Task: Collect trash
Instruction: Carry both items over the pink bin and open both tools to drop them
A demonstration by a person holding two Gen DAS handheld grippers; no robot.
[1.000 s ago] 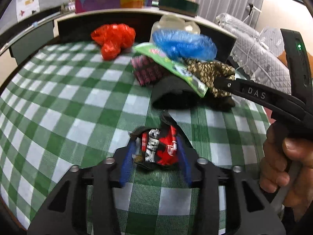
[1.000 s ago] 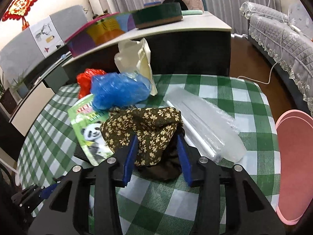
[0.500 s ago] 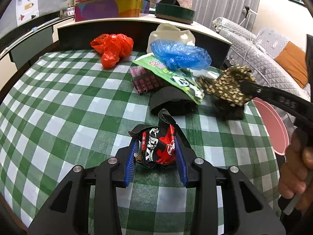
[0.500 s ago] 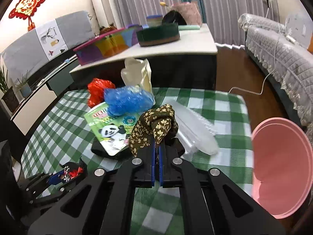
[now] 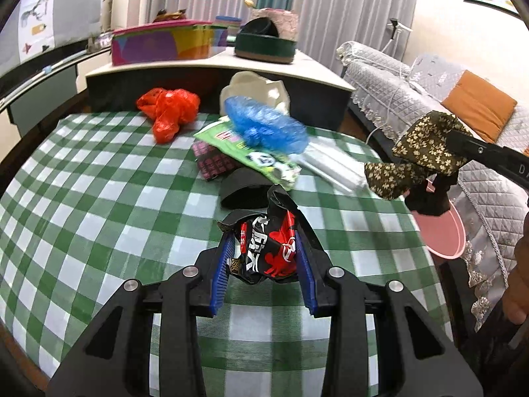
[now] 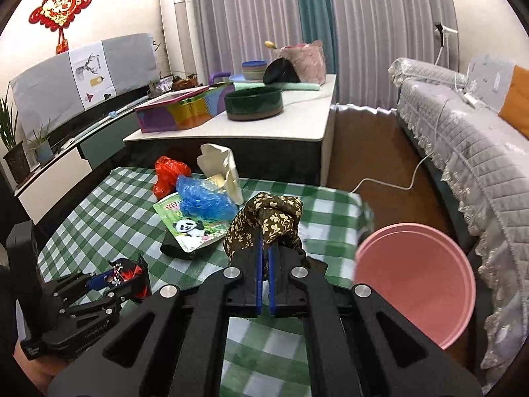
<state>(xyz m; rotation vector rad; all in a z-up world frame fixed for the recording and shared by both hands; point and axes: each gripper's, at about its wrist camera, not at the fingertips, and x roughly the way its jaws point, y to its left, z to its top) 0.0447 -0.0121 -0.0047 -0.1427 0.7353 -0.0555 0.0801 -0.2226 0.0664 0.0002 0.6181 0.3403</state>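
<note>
left gripper point(image 5: 264, 261) pinching red-black snack wrapper point(image 5: 267, 251) above green checked surface point(image 5: 99, 198), right gripper point(image 6: 264, 258) clamped on brown floral cloth point(image 6: 264, 221) lifted near pink bin point(image 6: 416, 281), blue bag point(image 6: 205, 201), red bag point(image 5: 168, 112), panda packet point(image 6: 188, 225) lying on surface

1. We spot bold white characters on the red-and-black snack wrapper point(image 5: 267, 248), clamped in the left tool point(image 5: 264, 264), but we can't read them clearly.
2. On the right tool's arm point(image 5: 489, 155) we catch a pale letter "D" at the frame edge; the rest is cut off.
3. The green panda packet point(image 6: 190, 223) carries red characters along its top, too small for us to make out.
4. The red knot ornament point(image 6: 61, 5) on the wall shows a gold character, blurred.
</note>
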